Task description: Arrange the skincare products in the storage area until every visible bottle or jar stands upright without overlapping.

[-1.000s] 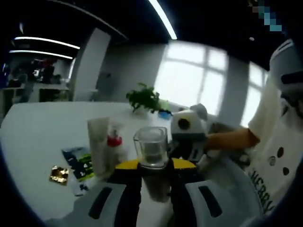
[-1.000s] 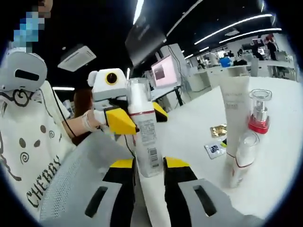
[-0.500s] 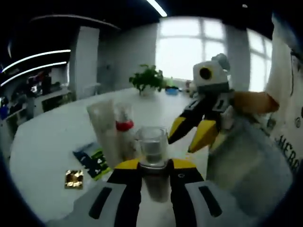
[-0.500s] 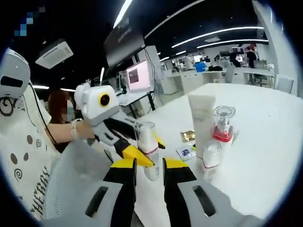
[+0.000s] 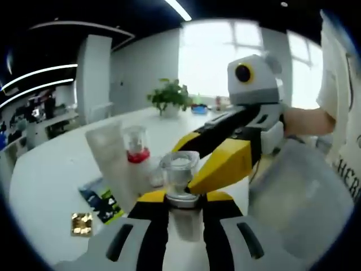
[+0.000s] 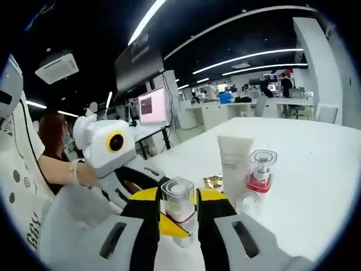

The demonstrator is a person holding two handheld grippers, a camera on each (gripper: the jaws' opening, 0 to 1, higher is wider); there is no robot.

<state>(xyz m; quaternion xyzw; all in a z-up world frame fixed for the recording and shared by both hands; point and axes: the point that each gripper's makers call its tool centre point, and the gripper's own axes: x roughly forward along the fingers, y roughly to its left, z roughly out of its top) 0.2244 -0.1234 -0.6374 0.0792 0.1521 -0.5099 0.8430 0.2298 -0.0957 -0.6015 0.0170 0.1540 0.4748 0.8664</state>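
Surface: broad white bench (image 5: pixel 51 186), products grouped near its close edge.

Left gripper (image 5: pixel 183 197): yellow-and-black jaws closed on the neck of a clear-capped pump bottle with a white body (image 5: pixel 179 178), held upright between them. Same bottle in the right gripper view (image 6: pixel 177 212), standing between the jaws of the right gripper (image 6: pixel 177 212). There the jaws flank it closely; contact on both sides cannot be told.

Standing items, large to small:
- tall white squeeze tube, upright on its cap (image 6: pixel 235 169): 1
- small clear pump bottle with a red collar (image 6: pixel 260 172), just beside the tube: 1
- low clear-and-white jar or bottle (image 6: pixel 248 203) in front of those two, partly hidden: 1

Flat items on the bench: blue-and-green printed sachet (image 5: pixel 101 197), 1; gold foil square (image 5: pixel 81 223), 1.

Upright containers counted: 4, the held bottle included.

Step in hand (judged): passing or setting down the held bottle. To do it well, only one gripper should carry the weight at release. Keep the bottle vertical, lower it onto bare bench beside the tube without touching it, then open the jaws straight apart so the narrow base is not tipped.
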